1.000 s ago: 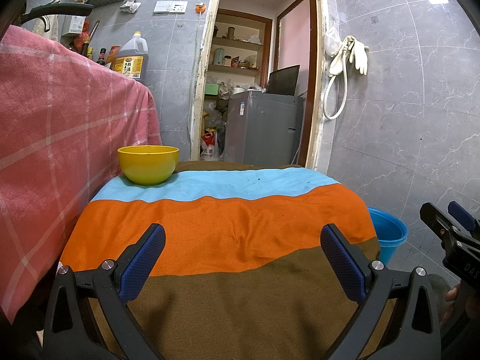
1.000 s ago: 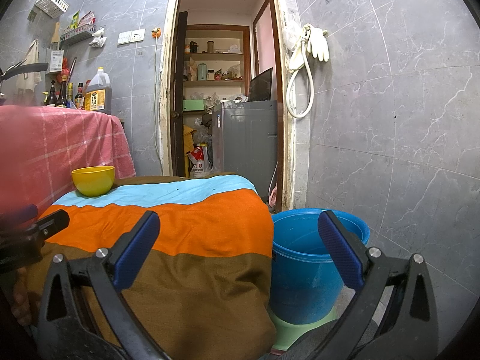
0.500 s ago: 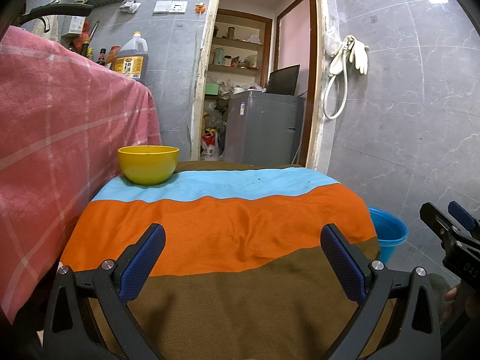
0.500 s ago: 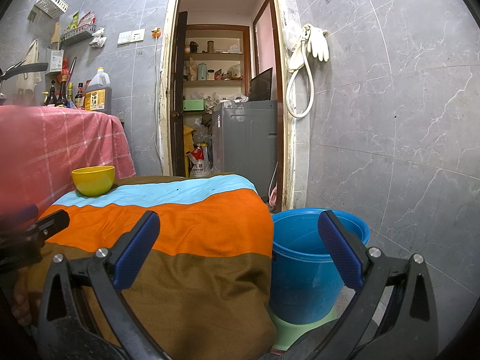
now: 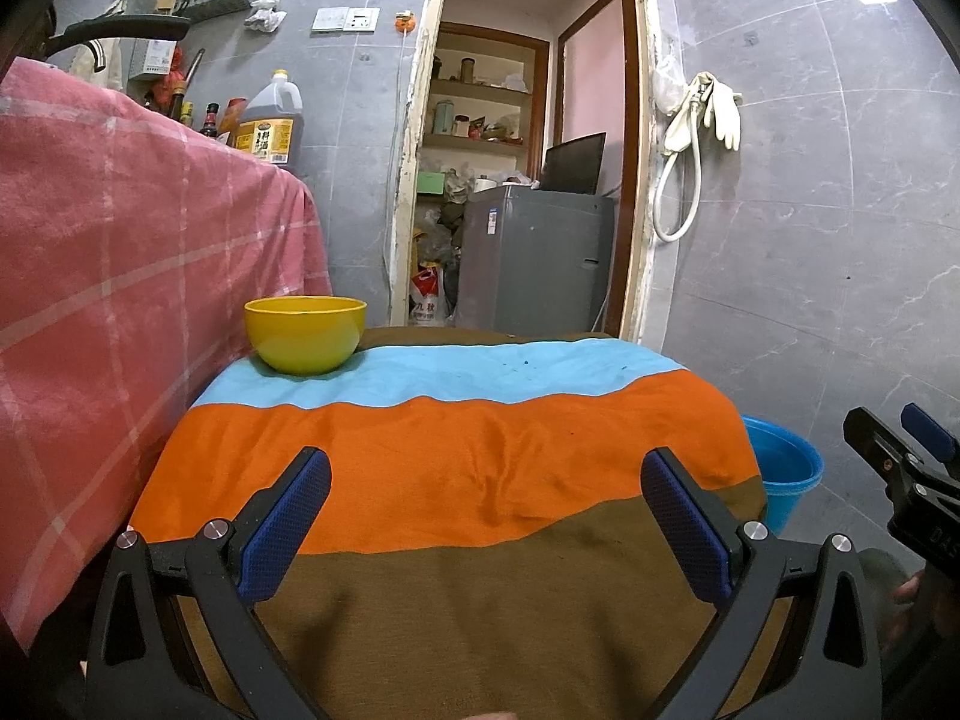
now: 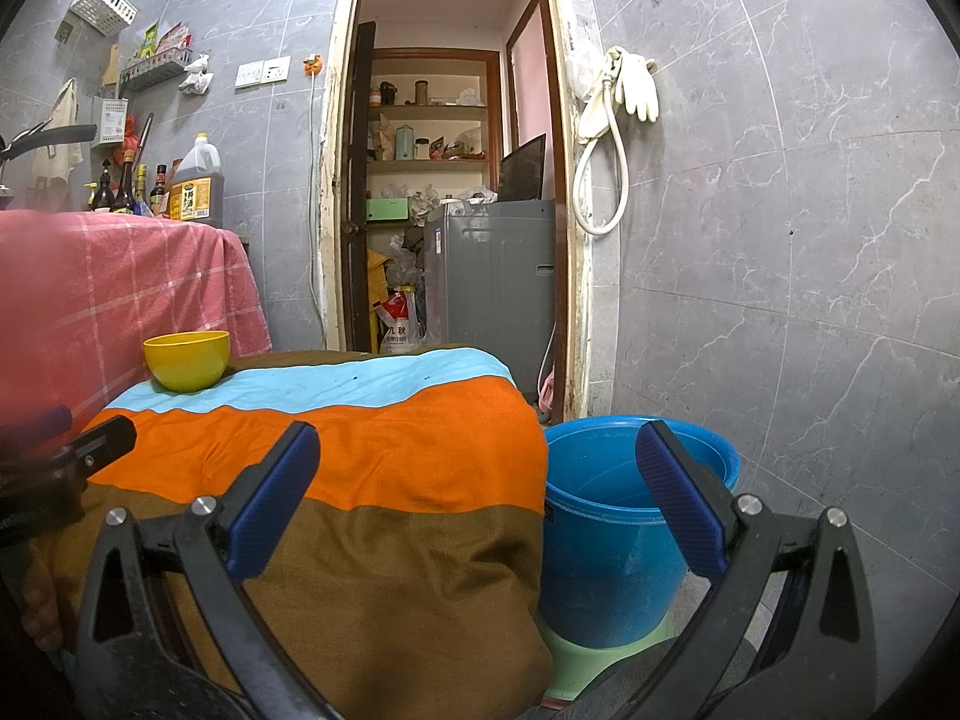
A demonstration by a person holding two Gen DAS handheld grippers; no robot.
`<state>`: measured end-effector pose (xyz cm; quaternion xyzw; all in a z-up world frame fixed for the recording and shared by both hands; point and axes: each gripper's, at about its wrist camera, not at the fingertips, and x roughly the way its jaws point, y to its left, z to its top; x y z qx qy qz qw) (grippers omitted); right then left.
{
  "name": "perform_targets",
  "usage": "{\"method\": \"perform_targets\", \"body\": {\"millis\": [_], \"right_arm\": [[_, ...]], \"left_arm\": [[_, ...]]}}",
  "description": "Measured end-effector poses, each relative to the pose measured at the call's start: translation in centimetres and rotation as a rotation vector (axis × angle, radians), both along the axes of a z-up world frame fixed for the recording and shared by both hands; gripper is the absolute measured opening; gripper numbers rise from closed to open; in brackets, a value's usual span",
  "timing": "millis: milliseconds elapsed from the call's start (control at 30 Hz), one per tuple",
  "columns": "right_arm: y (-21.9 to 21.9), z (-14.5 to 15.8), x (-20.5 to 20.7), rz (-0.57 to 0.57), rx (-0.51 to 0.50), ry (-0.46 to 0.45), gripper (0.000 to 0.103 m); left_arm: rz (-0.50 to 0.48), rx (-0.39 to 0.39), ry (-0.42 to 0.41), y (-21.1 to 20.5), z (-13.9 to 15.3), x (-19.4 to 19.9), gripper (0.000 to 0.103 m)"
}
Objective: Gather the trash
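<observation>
- Searching for trash, I see no loose litter anywhere; only small dark specks dot the striped blue, orange and brown cloth [image 5: 456,468] covering the table.
- A round blue plastic bucket [image 6: 606,528], likely the bin, stands on the floor just beside the table.
- A yellow bowl [image 5: 305,333] rests at the far corner.
- Nothing has shifted over the last second: my left gripper [image 5: 486,516] and right gripper [image 6: 480,492] stay spread and empty, so collecting has not visibly begun.

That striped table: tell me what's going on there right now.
A person holds a two-finger gripper in each hand over the striped cloth on the table. Both the left gripper and the right gripper are open and hold nothing. A yellow bowl sits at the far left corner, untouched. A blue bucket stands on the floor beside the table's right edge. No trash shows on the cloth.
</observation>
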<state>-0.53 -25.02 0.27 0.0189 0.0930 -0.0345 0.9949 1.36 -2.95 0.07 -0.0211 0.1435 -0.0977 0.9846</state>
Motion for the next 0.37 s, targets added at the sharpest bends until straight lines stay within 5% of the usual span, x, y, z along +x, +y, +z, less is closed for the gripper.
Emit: {"method": "perform_targets", "body": {"millis": [367], "right_arm": [[0.03,-0.02,-0.02,0.001,0.0,0.0,0.103]], "left_arm": [[0.009,0.004,0.001,-0.11,-0.02,0.02,0.102]]}}
